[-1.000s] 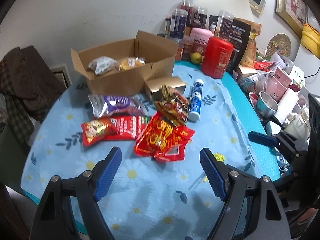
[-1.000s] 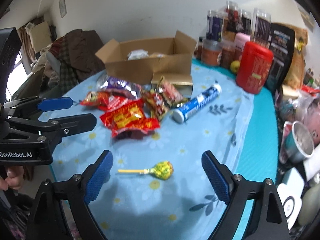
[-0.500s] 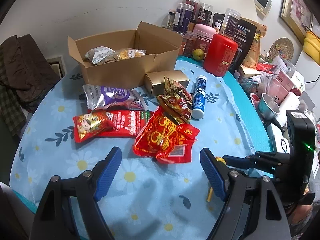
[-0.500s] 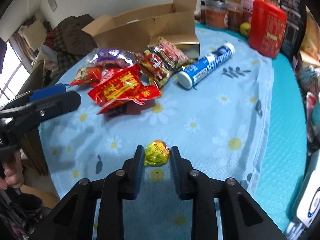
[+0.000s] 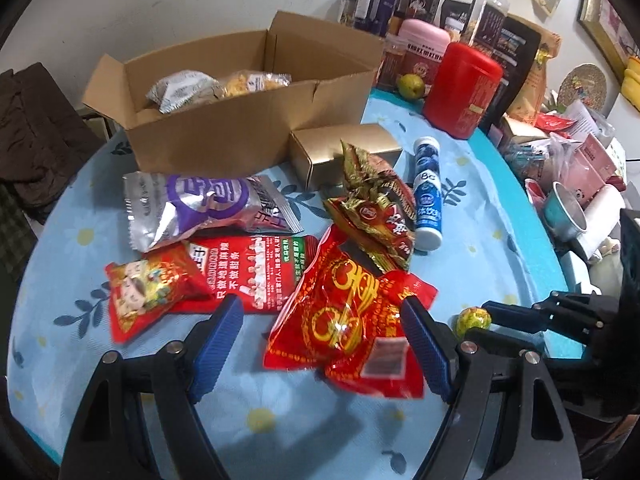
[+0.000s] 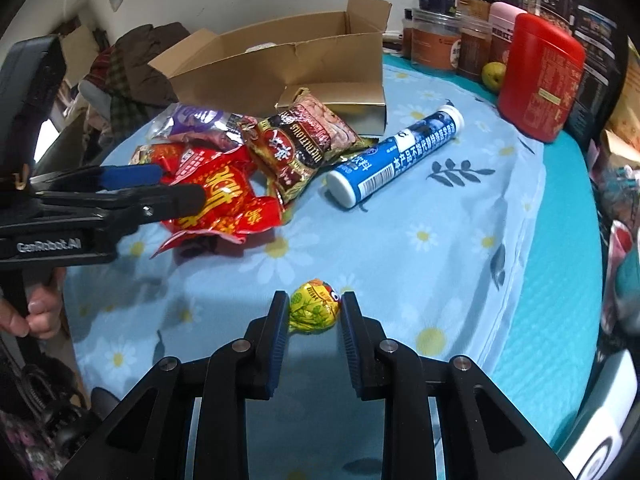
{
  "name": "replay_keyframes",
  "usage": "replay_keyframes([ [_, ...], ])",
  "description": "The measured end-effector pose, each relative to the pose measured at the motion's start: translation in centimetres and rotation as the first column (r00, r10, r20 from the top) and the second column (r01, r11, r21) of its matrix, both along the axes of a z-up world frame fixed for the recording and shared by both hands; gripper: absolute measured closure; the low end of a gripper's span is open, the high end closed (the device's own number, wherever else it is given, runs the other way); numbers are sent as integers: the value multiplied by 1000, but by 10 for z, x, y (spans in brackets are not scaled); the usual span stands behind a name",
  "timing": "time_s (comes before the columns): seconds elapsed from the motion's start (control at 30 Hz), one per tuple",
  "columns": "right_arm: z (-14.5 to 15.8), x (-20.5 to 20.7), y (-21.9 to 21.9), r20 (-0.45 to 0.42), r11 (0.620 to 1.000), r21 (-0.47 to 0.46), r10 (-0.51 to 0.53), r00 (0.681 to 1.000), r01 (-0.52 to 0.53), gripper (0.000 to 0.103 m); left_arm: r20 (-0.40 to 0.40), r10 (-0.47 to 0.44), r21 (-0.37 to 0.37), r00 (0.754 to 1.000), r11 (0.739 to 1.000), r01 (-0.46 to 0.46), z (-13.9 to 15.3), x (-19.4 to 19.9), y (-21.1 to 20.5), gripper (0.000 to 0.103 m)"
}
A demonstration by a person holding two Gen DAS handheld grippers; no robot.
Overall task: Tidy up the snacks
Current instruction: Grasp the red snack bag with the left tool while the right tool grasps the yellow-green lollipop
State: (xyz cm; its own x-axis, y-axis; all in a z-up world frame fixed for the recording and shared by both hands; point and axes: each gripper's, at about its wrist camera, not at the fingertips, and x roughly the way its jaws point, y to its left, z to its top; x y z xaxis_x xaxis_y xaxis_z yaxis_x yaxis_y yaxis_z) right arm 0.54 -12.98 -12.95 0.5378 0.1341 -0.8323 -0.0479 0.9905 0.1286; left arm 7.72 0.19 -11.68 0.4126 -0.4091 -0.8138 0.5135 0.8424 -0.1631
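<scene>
Since prev frame right gripper [image 6: 314, 312] went from wide to clamped on lollipop [image 6: 314, 306] head near table's front edge; light, crinkly, slippery wrapper, so hold head; left gripper [image 5: 322, 336] apart over red snack pack [image 5: 344, 316].

Left gripper [image 5: 322, 346] angled downward, jaws spread wide, nothing pressed between its pads. Right gripper [image 6: 314, 312] angled downward, jaws closed on a lollipop [image 6: 314, 306].

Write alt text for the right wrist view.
The right gripper is shut on a yellow-green lollipop on a daisy-print tablecloth. Beyond lie red snack packets, a blue tube and an open cardboard box.
</scene>
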Motion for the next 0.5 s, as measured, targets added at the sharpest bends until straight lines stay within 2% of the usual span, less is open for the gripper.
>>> replay_keyframes([
  [0.17,0,7,-2,9,1000,-14,17,1000,-17,77,-77,-7,-32,997,999,5,-13,9,-2,23],
  [0.3,-5,11,-5,-4,1000,-12,16,1000,-16,76,-90,-19,-25,996,1000,17,-19,6,-6,45],
  [0.4,-9,10,-6,-8,1000,-8,13,1000,-13,74,-54,-40,28,998,999,41,-17,-3,-15,56],
  [0.5,-8,8,-7,-5,1000,-21,13,1000,-13,69,-70,-51,35,996,998,54,-17,-9,-17,60],
])
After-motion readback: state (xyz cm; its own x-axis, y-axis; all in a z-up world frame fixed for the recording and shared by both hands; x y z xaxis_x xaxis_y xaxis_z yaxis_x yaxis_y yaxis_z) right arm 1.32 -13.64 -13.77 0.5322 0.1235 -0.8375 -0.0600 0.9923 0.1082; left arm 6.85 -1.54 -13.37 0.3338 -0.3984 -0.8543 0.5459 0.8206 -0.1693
